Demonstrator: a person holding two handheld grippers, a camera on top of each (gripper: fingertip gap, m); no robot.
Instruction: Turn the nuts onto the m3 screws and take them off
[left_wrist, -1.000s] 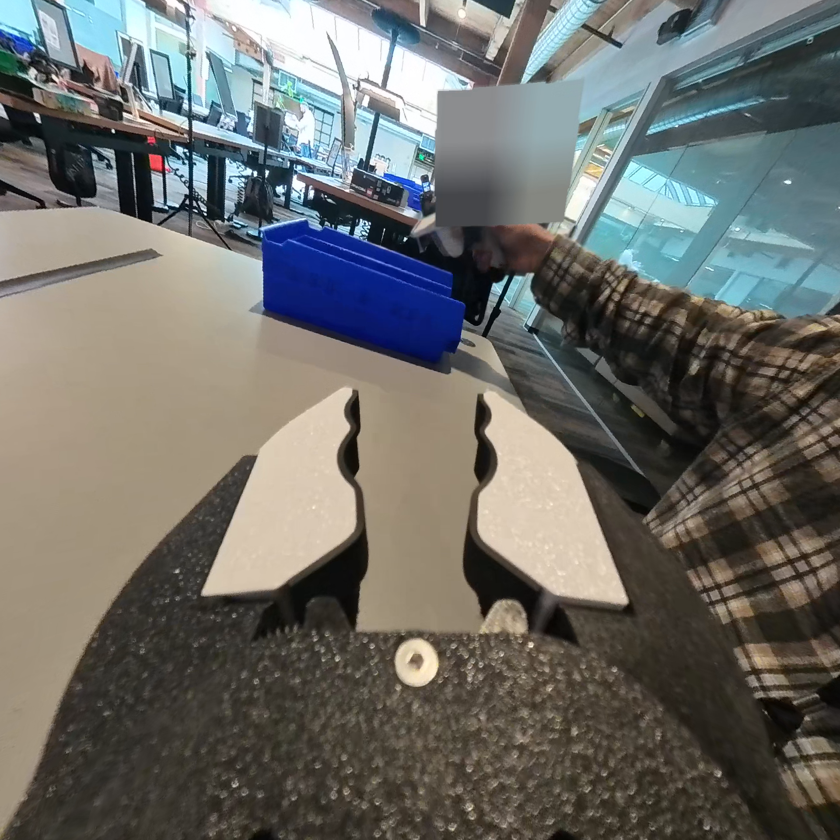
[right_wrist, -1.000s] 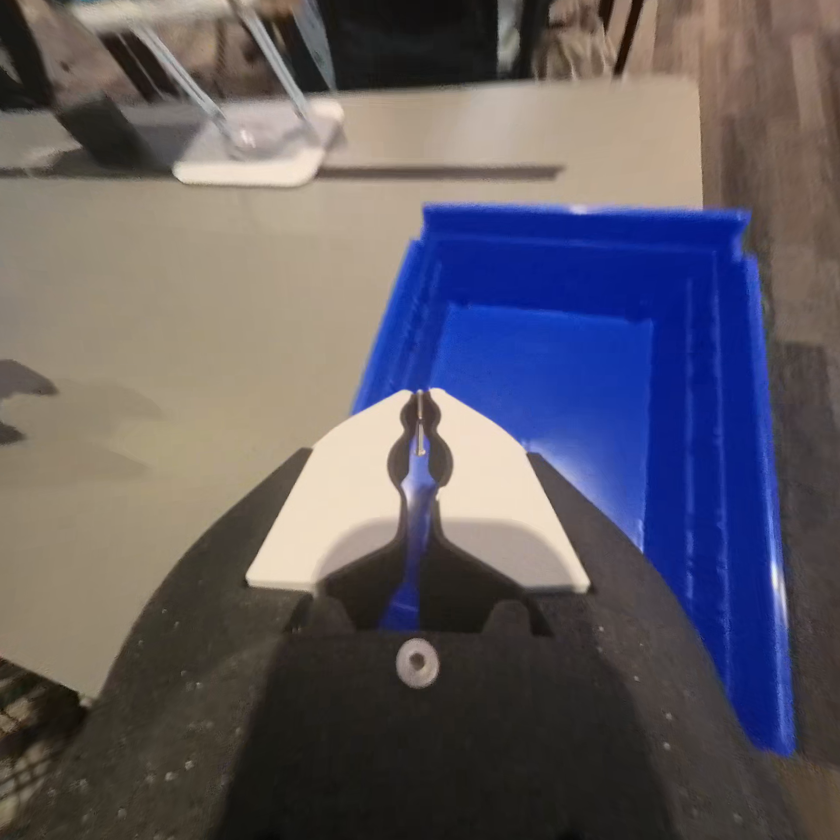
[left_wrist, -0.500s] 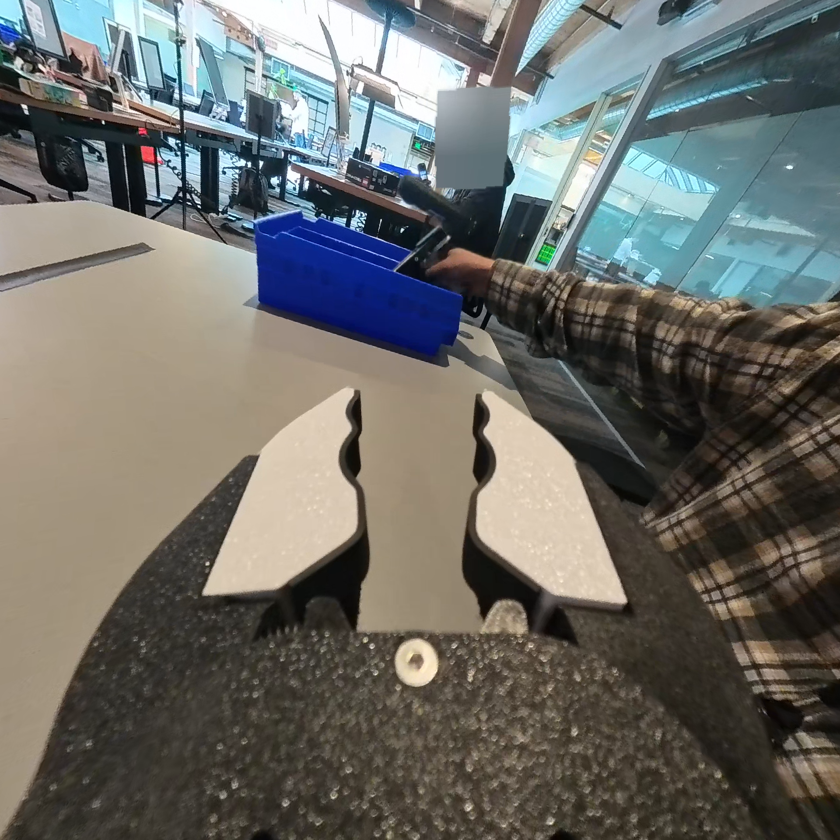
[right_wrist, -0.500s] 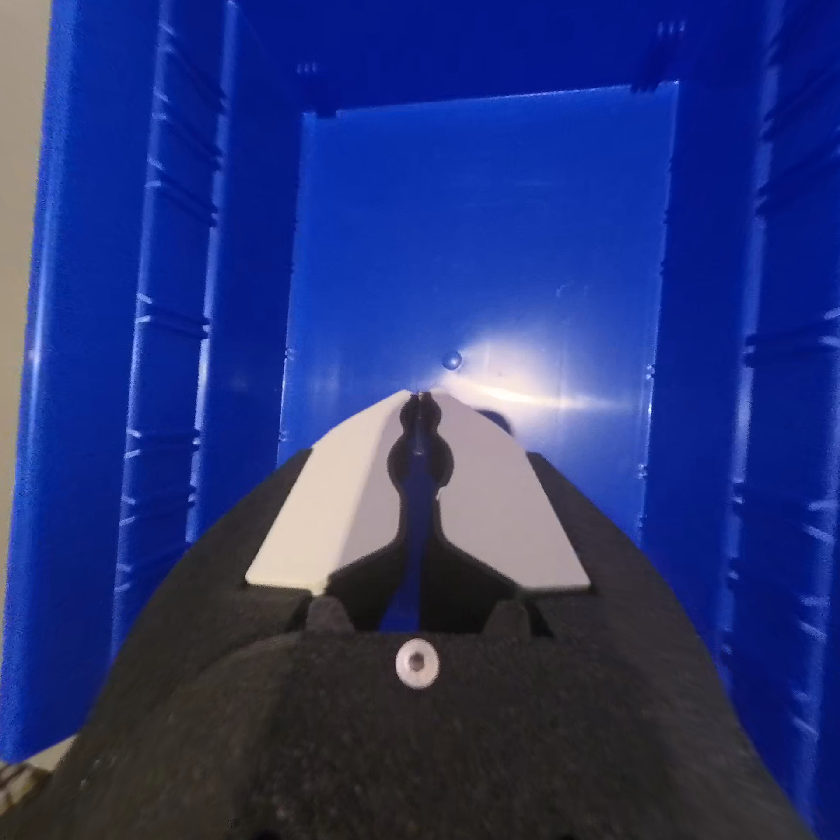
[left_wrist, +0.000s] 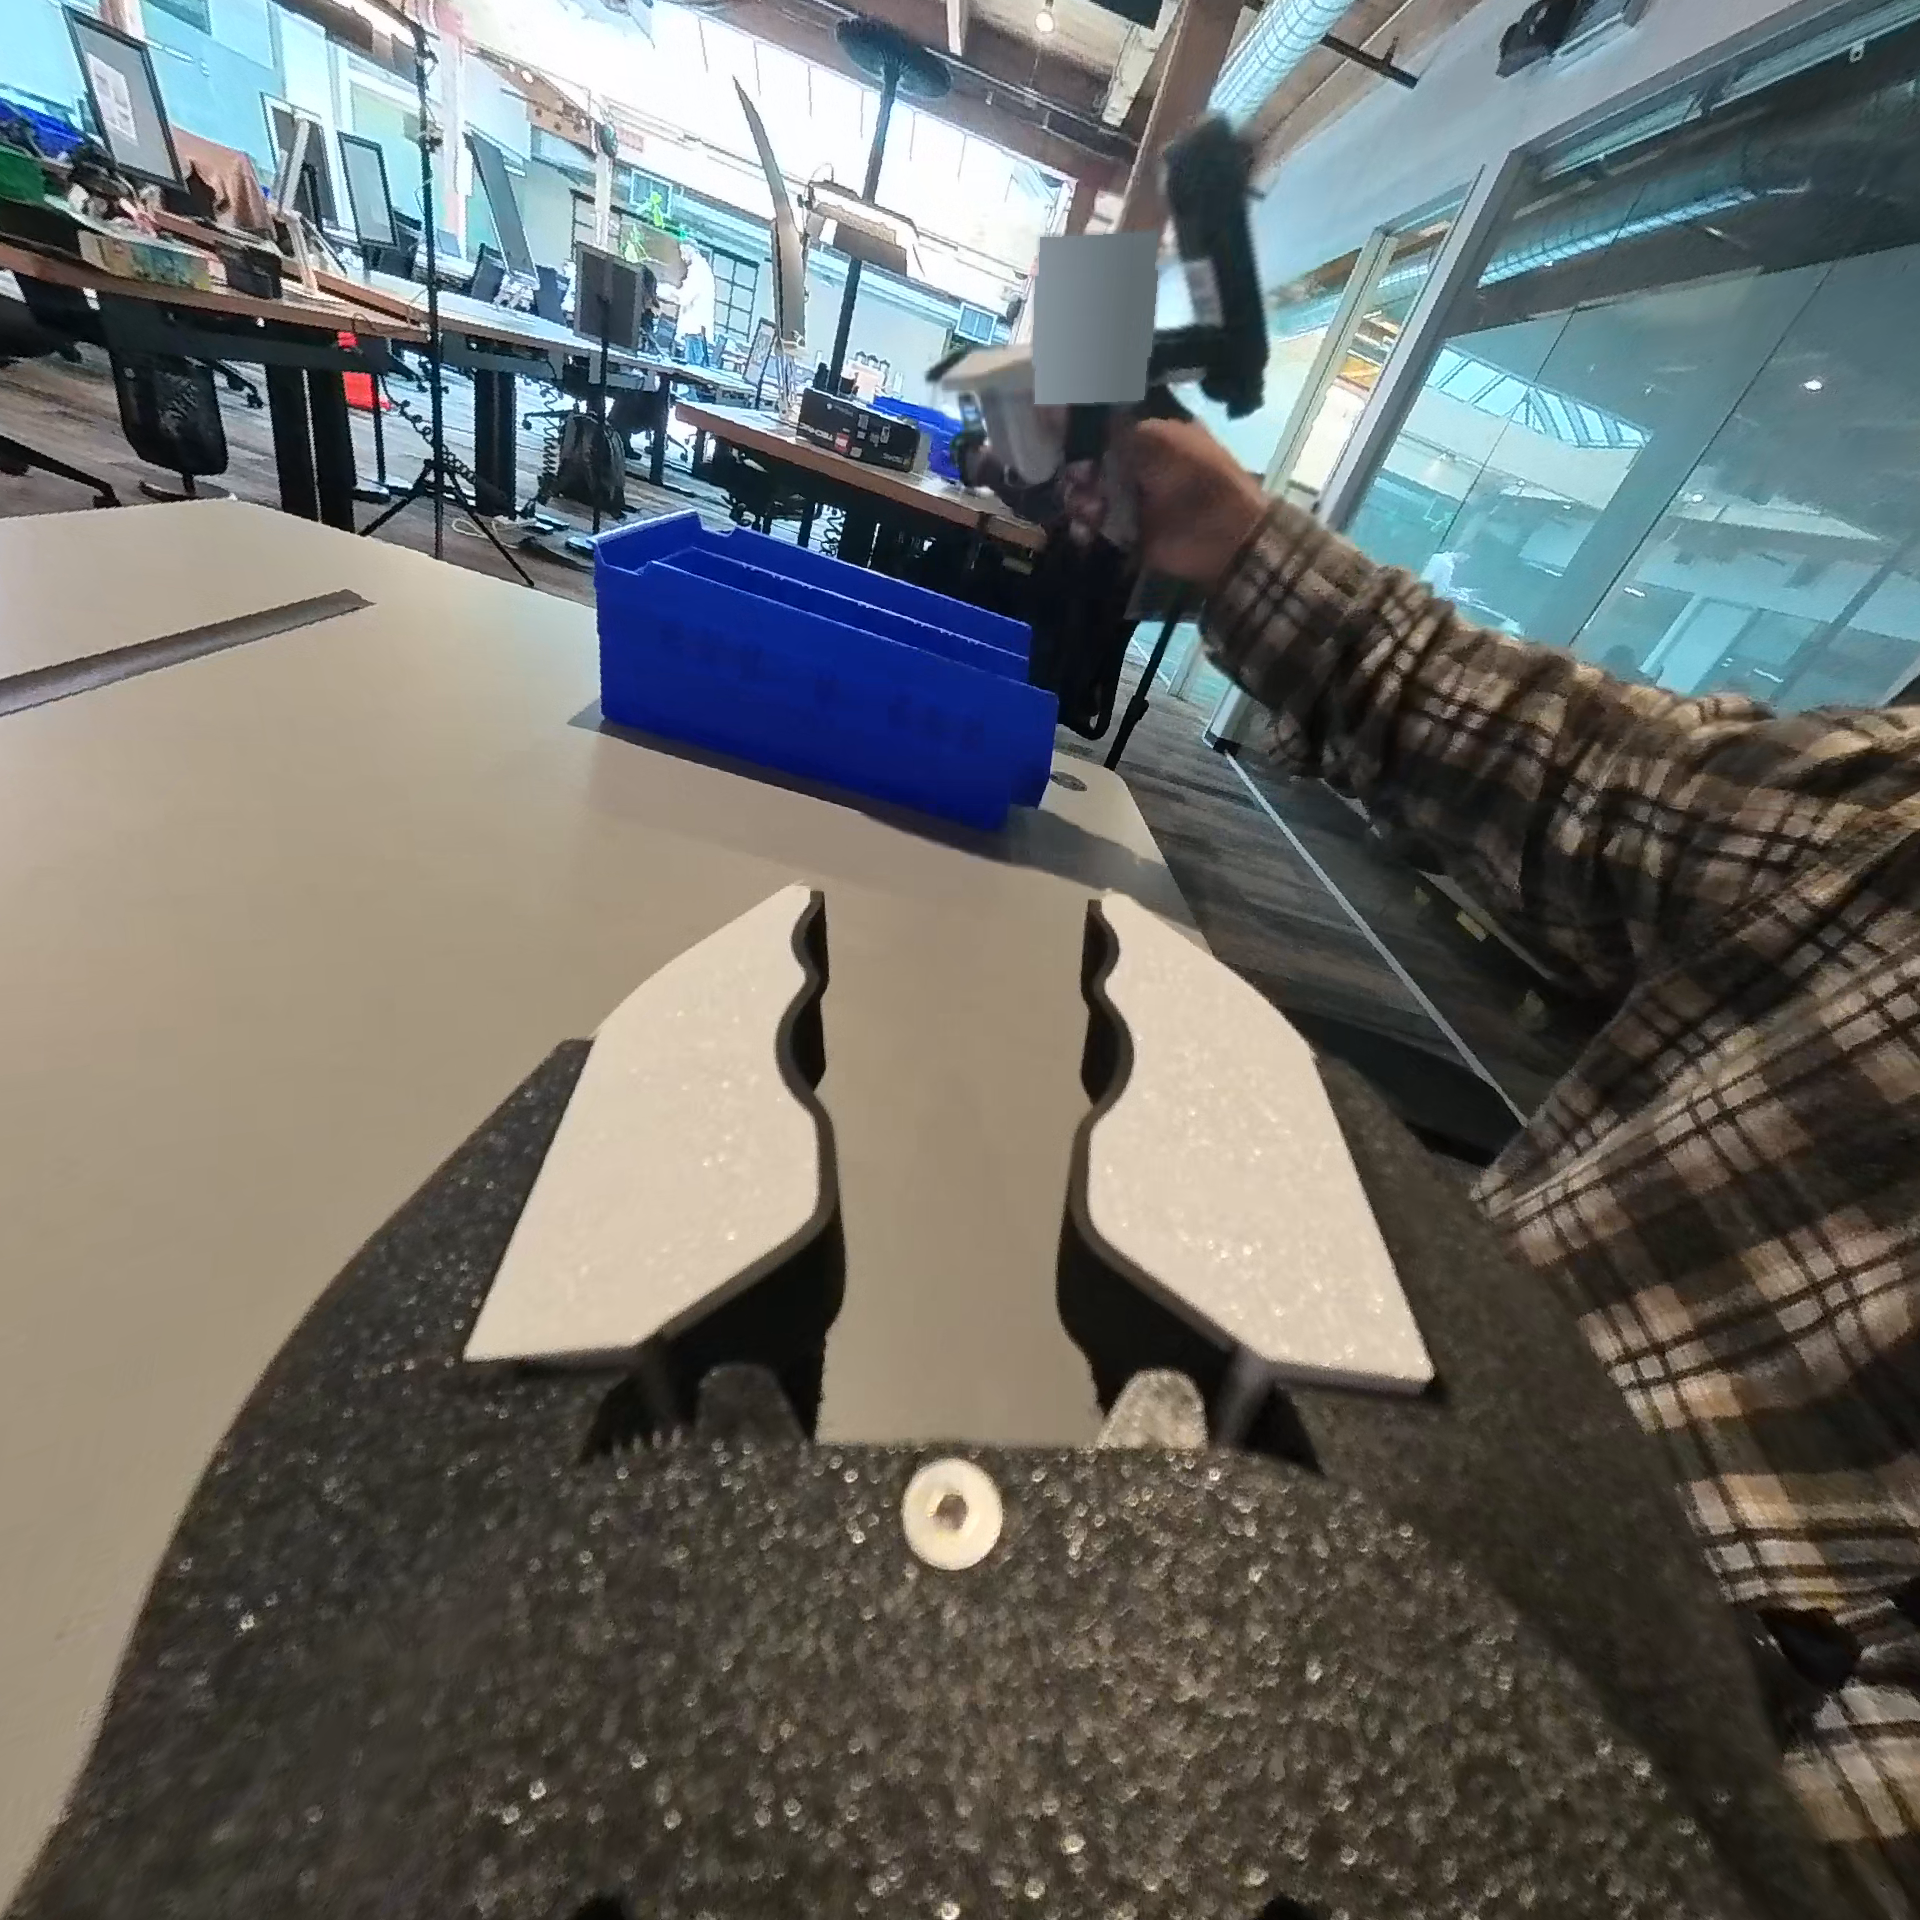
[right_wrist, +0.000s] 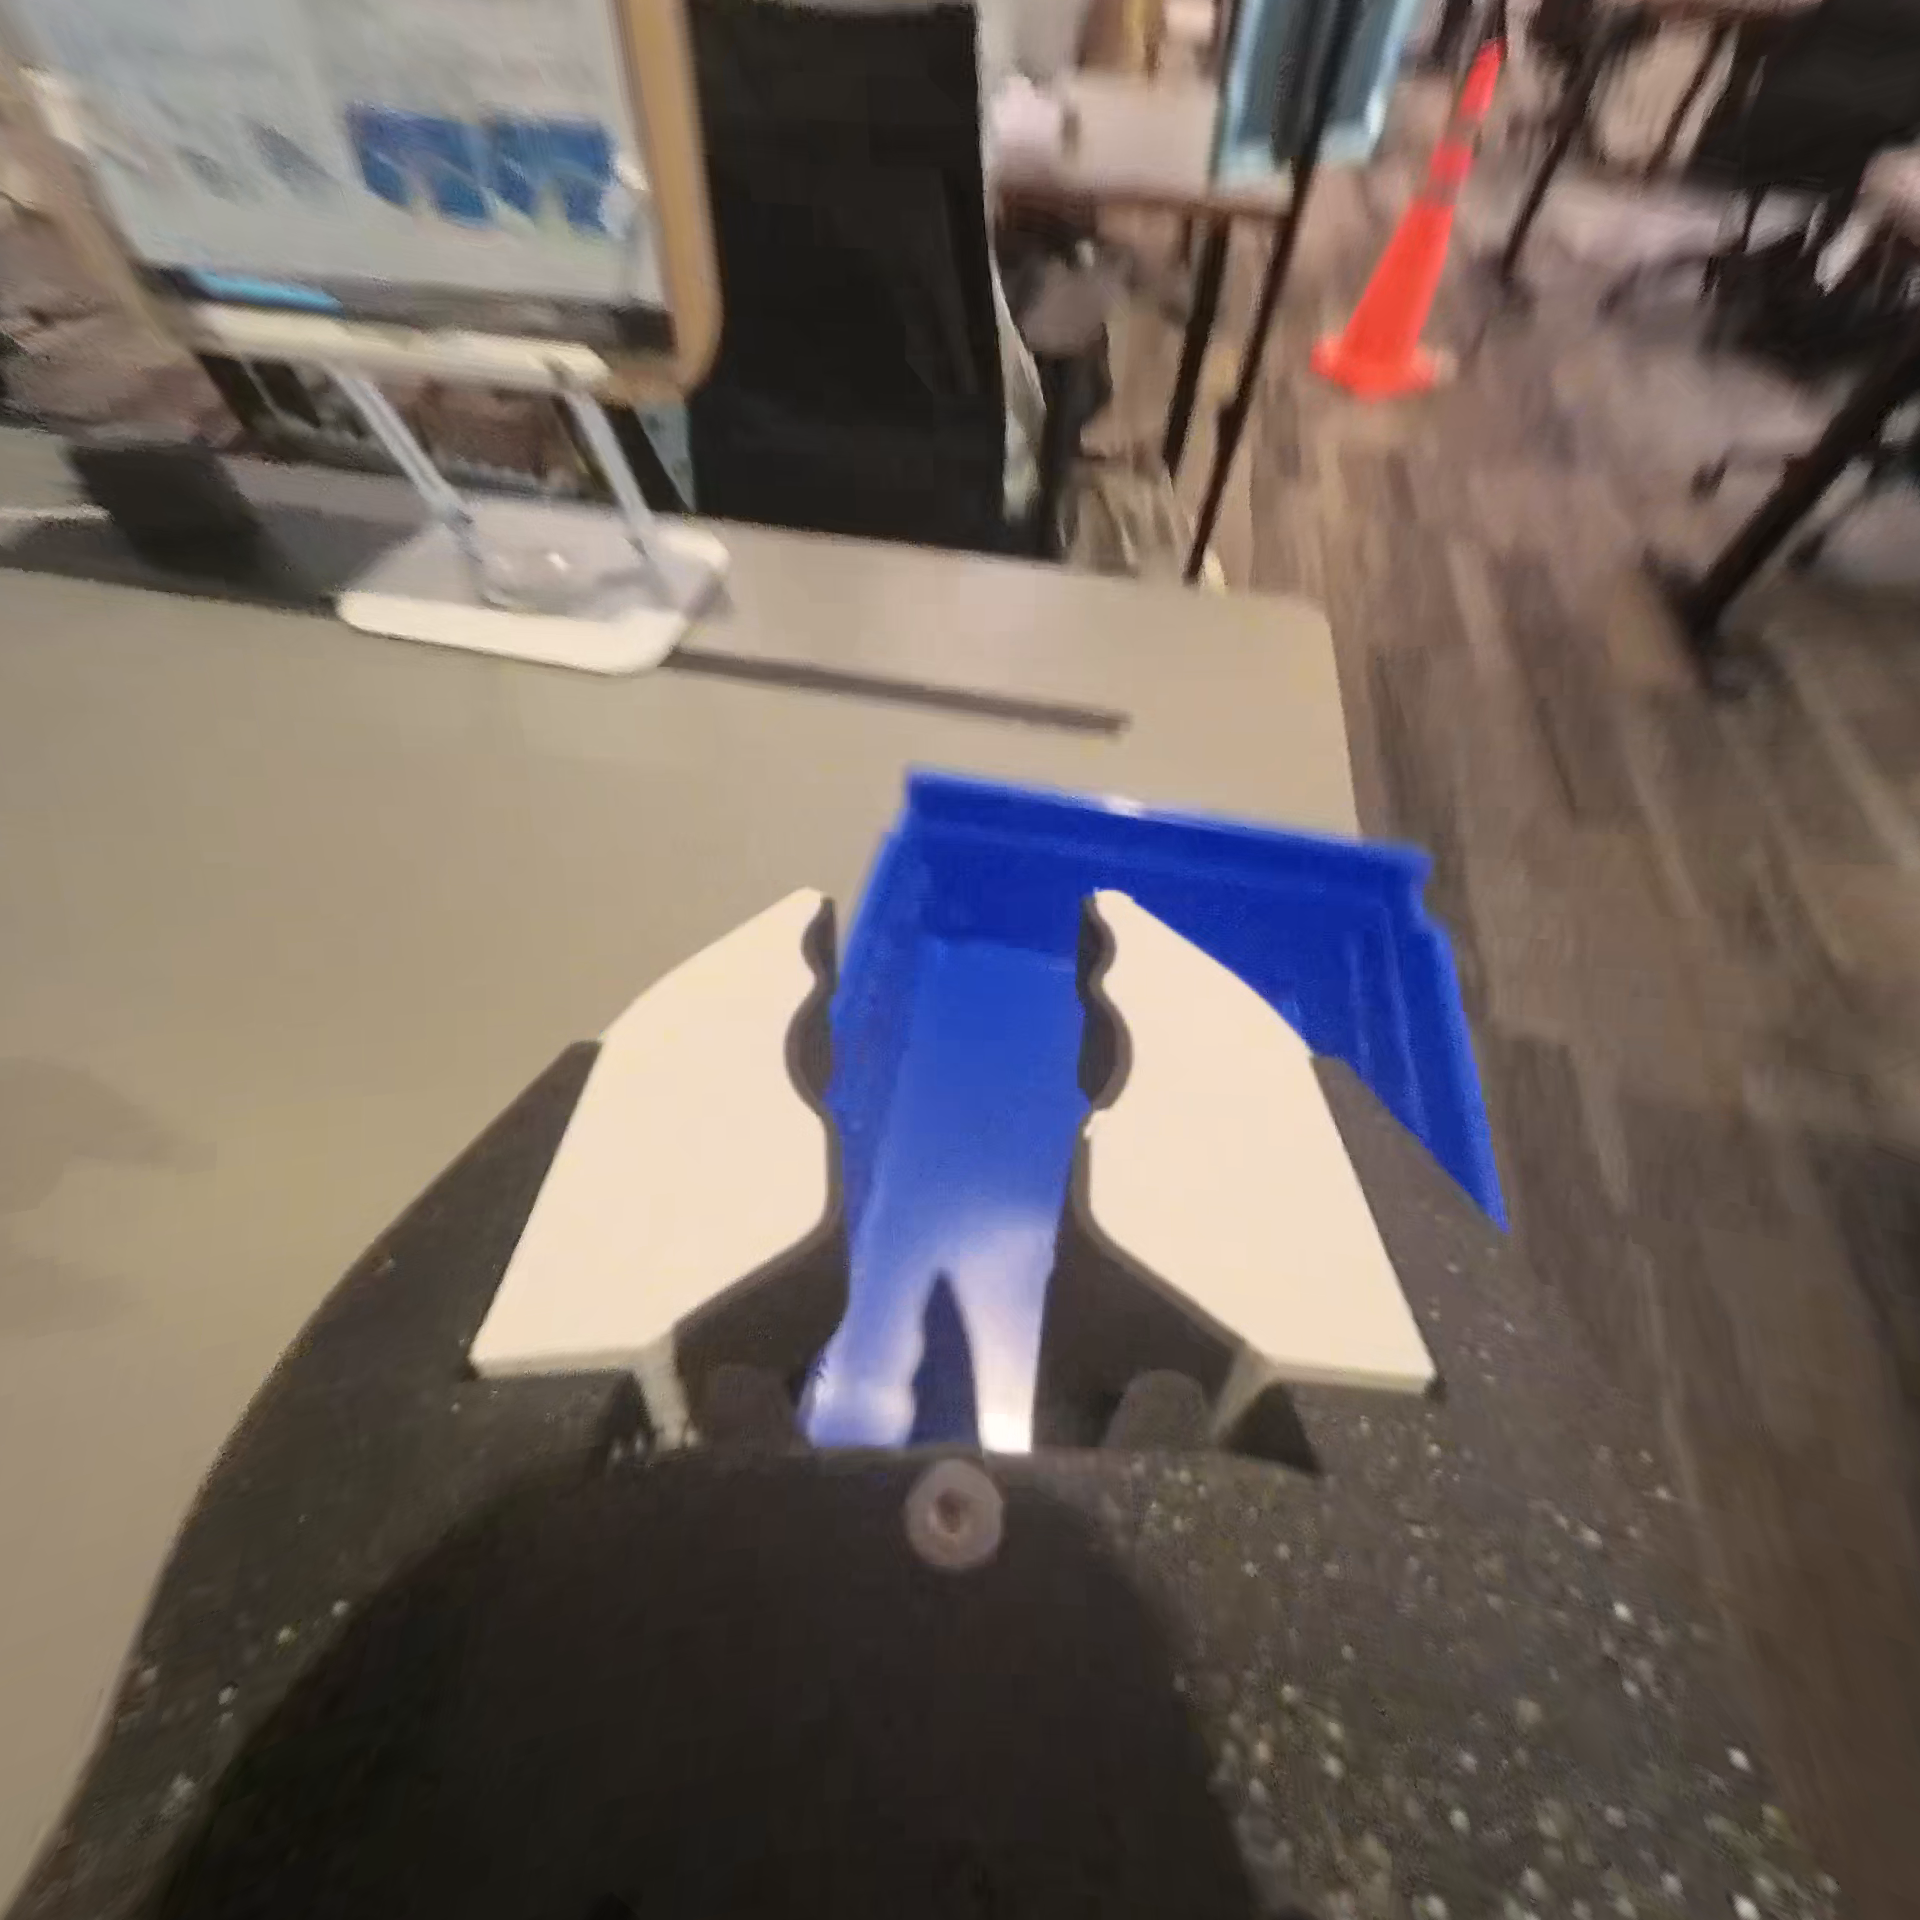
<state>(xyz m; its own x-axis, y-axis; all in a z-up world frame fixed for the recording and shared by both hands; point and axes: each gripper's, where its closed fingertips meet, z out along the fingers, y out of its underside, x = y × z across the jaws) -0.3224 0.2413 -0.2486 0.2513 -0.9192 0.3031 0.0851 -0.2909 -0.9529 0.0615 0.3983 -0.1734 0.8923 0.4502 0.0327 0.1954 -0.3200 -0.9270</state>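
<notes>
My left gripper (left_wrist: 948, 909) is open and empty, low over the grey table (left_wrist: 312, 935). A blue plastic bin (left_wrist: 821, 691) stands on the table's far right corner ahead of it. My right gripper (right_wrist: 954, 902) is open and empty, raised above the blue bin (right_wrist: 1143, 873); the view is blurred. In the left wrist view the right gripper (left_wrist: 997, 416) is held high above the bin by a hand in a plaid sleeve (left_wrist: 1558, 790). No screw or nut shows in either view.
A white stand with clear legs (right_wrist: 540, 603) and a dark slot (right_wrist: 894, 691) lie at the table's far side. The table edge (right_wrist: 1340, 748) runs beside the bin, with wood floor and an orange cone (right_wrist: 1392, 281) beyond. Desks and tripods stand behind. Tip to tip, the grippers are about 45 centimetres apart.
My right gripper was shut on a small screw, dipped into the blue bin, then opened and rose above it with nothing in it. My left gripper stayed open and still.
</notes>
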